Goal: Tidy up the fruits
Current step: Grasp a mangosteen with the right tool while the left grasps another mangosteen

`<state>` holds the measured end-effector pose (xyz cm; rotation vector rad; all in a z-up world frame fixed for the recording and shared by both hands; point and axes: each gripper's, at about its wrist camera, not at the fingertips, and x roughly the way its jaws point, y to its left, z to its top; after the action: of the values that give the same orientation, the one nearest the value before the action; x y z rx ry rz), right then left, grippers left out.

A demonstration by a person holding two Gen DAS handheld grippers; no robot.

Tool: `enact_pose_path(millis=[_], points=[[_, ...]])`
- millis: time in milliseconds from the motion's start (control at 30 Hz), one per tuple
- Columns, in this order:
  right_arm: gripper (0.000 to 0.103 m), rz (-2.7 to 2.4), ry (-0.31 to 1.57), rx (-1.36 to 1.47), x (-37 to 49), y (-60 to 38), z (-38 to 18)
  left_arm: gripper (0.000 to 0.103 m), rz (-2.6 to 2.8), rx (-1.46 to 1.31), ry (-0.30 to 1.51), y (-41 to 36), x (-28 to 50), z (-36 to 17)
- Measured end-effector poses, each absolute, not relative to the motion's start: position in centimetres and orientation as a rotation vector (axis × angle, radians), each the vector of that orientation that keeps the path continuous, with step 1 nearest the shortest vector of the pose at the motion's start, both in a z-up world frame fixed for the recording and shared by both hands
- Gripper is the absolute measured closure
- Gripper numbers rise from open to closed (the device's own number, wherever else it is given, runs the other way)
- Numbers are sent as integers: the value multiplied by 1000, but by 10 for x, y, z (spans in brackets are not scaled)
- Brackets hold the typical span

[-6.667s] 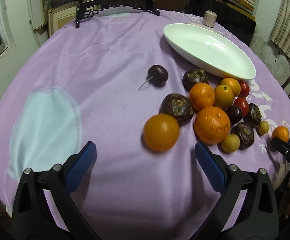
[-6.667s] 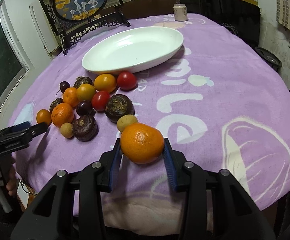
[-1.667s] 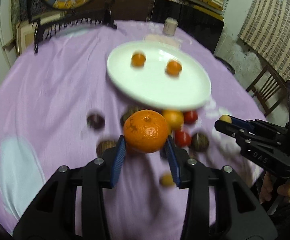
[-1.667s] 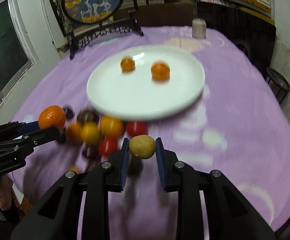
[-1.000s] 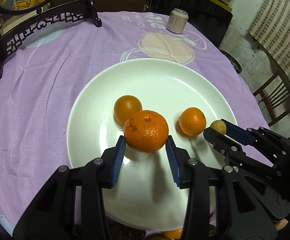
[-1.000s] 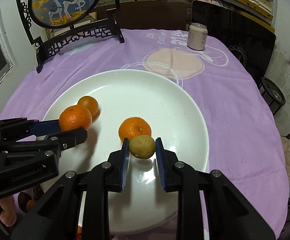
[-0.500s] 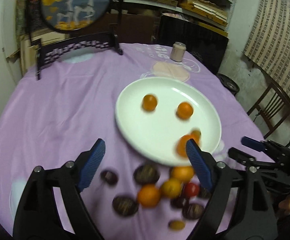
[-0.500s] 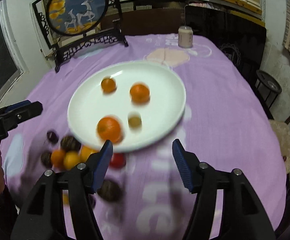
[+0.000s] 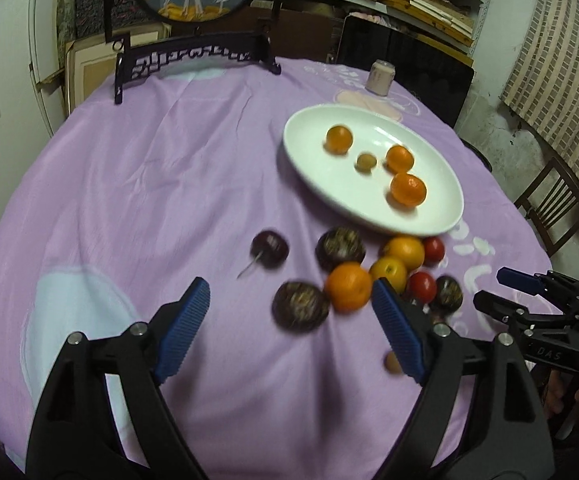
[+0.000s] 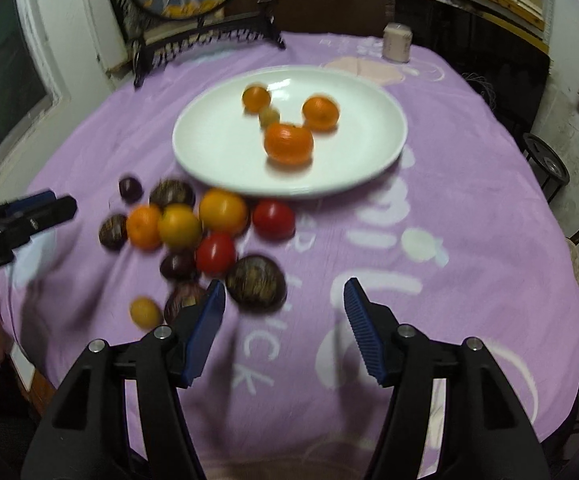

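Both grippers empty above the fruit on the purple counter [image 9: 149, 168].
Left gripper [image 9: 289, 316] with jaws wide, just opened, gripping nothing; right gripper [image 10: 283, 316] with jaws part open, just opened, likewise gripping nothing. On the white plate [image 10: 217, 152]: three oranges [image 10: 288, 143] and one small yellowish fruit [image 10: 268, 116]. Beside the plate's near rim, a loose pile [image 10: 193, 232] of oranges, red tomatoes and dark fruits.

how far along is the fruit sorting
Done: three oranges and a small tan fruit lie on the white oval plate. In hand: nothing; the left gripper and right gripper are both open and empty. Left: the pile of loose fruit on the purple cloth.
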<state>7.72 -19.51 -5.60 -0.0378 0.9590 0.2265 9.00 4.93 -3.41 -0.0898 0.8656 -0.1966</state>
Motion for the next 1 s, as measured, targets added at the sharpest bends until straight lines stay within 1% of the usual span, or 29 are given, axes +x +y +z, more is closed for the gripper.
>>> enact_pose_path(millis=[200, 333, 400, 433, 733, 767, 800, 867, 933, 1000], points=[[41, 222, 1026, -47, 83, -192, -84, 17, -180, -96, 924, 58, 84, -52], [41, 233, 999, -67, 90, -181, -90, 17, -174, -89, 943, 56, 82, -57], [47, 251, 970, -59, 94, -177, -91, 17, -172, -86, 950, 55, 82, -58], [63, 255, 958, -62, 95, -176, -90, 17, -174, -84, 955, 54, 82, -60], [63, 252, 967, 14, 92, -191, -81, 17, -194, -43, 972, 34, 97, -73], [63, 247, 967, 20, 91, -193, -81, 20, -193, -34, 972, 32, 98, -75], [63, 243, 969, 29, 90, -196, -80, 32, -190, -21, 977, 28, 101, -79], [63, 240, 972, 44, 88, -199, -80, 45, -196, -18, 999, 25, 108, -84], [63, 241, 971, 55, 87, -201, -80, 46, -192, -3, 975, 22, 113, -84], [63, 247, 971, 61, 87, -200, -79, 52, -190, -3, 967, 21, 116, -85]])
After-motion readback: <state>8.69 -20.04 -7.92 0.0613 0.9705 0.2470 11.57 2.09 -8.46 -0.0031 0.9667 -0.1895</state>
